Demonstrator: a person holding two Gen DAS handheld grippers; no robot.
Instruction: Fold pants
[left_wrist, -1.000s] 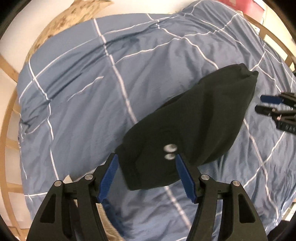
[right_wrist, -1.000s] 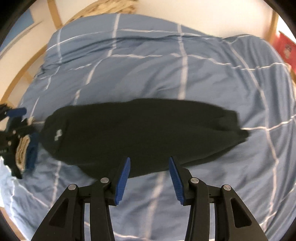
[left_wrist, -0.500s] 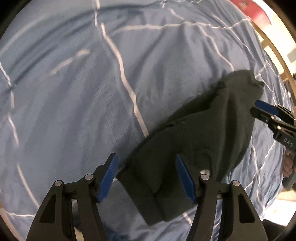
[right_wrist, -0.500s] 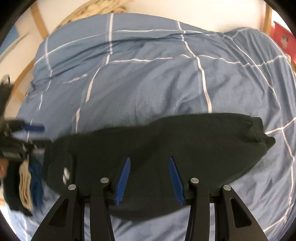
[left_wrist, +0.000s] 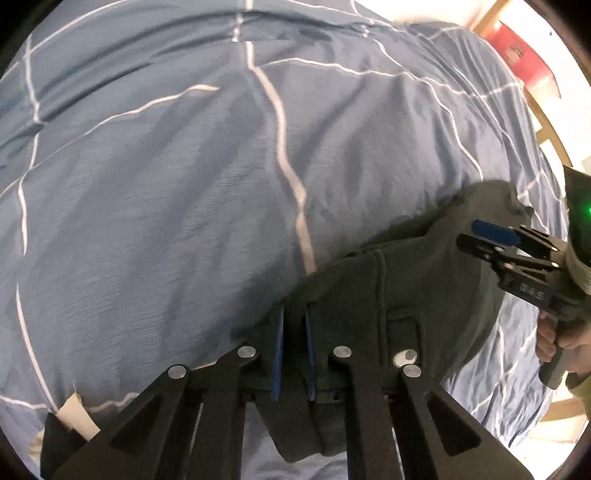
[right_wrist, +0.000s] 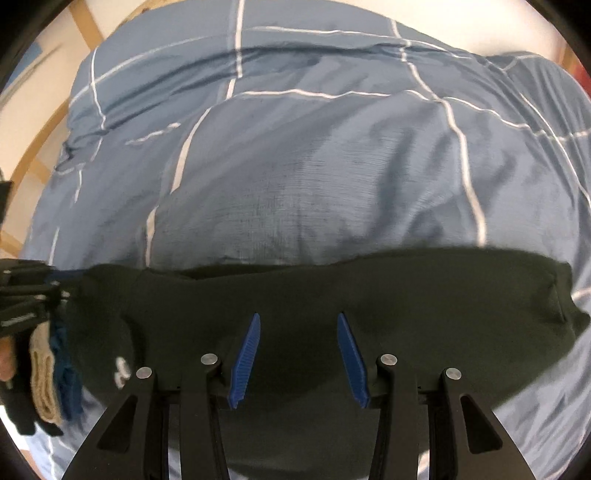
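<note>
My left tongs (left_wrist: 293, 354) are pinched together on the waist end of the pants (left_wrist: 406, 295), pads nearly touching w/ a fold of dark cloth btwn them. The snaps (left_wrist: 406, 357) sit just beside, at 3 o'clock from the pads. My right tongs (right_wrist: 297, 354) stand apart, hovering over the mid-leg of the pants (right_wrist: 332, 314); cloth lies below the gap but the pads aren't pressing it, so no hold there yet.

Step in hand, as I read it: grabbing ends before a fold. Left has its end, right hasn't. Next move calls for the right tongs to drop onto the near edge & close on cloth, prob. both layers, then both lift together & carry one end over the other. Uneven lift would skew the fold.

Pose: both tongs point steeply down at the bed. In left wrist view my right tongs come in at 3 o'clock, right hand (left_wrist: 561, 339) around the handle. In right wrist view the left tongs show at 9 o'clock, blurry.

Pants lie stretched crosswise on the blue duvet (right_wrist: 314, 166), cuff end at 3 o'clock in right view. Beige & blue cloth (right_wrist: 48, 369) hangs at 8 o'clock; can't tell what it is.
</note>
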